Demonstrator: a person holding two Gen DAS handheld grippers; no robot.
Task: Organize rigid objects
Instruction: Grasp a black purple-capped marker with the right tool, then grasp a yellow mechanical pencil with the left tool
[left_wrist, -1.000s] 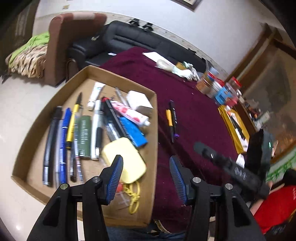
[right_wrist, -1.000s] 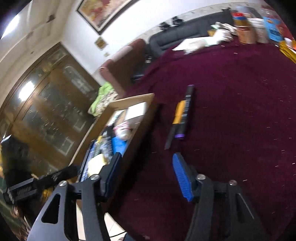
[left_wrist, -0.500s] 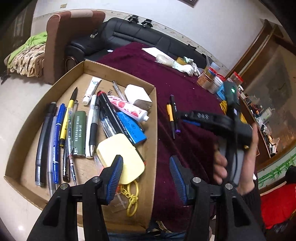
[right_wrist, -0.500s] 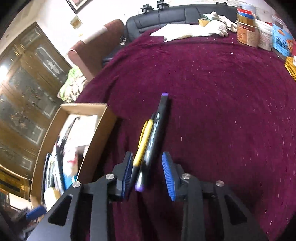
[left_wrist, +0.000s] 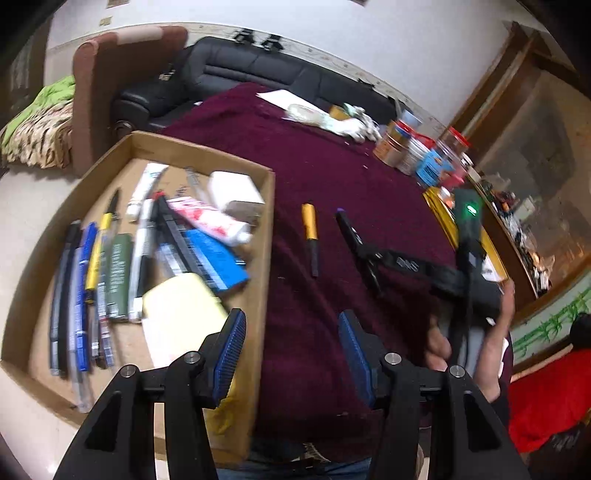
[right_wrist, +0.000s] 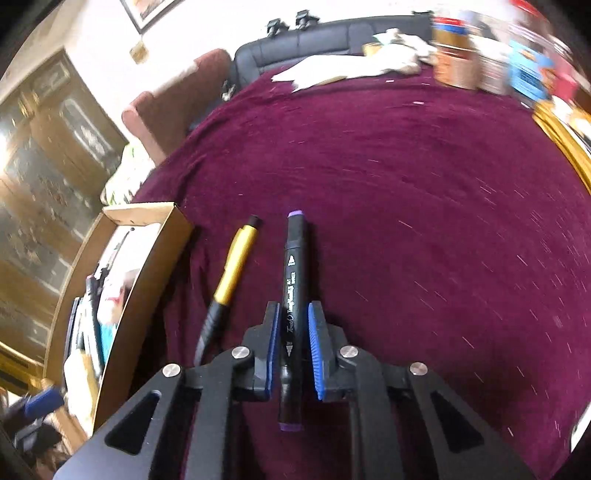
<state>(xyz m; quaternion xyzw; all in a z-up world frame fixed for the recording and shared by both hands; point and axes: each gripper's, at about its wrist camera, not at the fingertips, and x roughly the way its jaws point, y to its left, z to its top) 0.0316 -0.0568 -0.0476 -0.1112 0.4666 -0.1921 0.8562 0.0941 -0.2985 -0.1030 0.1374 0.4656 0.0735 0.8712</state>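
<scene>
A shallow cardboard tray (left_wrist: 266, 236) sits on the maroon cloth (left_wrist: 332, 162) at about nine o'clock in the left wrist view. Inside it a row of pens (left_wrist: 79, 280) lies along the outer wall, with a green lighter-like block (left_wrist: 119, 275), a blue box (left_wrist: 218, 258), a red-and-white tube (left_wrist: 210, 221), a white box (left_wrist: 234, 190) and a pale yellow case (left_wrist: 181, 314); motion blur leaves the smaller items uncertain.

The left gripper (left_wrist: 291, 343) hangs with its jaws apart and nothing between them, above the tray's near wall and the cloth.

The right gripper (right_wrist: 292, 341) is closing its jaws around the black marker (right_wrist: 293, 295), which lies between the blue pads; they appear to press its barrel. The marker's purple-tipped end points to twelve o'clock. Just beside it, at ten o'clock, lies the yellow pen (right_wrist: 232, 273), between marker and tray.

Jars and cans (left_wrist: 417, 155) crowd the cloth's far edge at two o'clock.
</scene>
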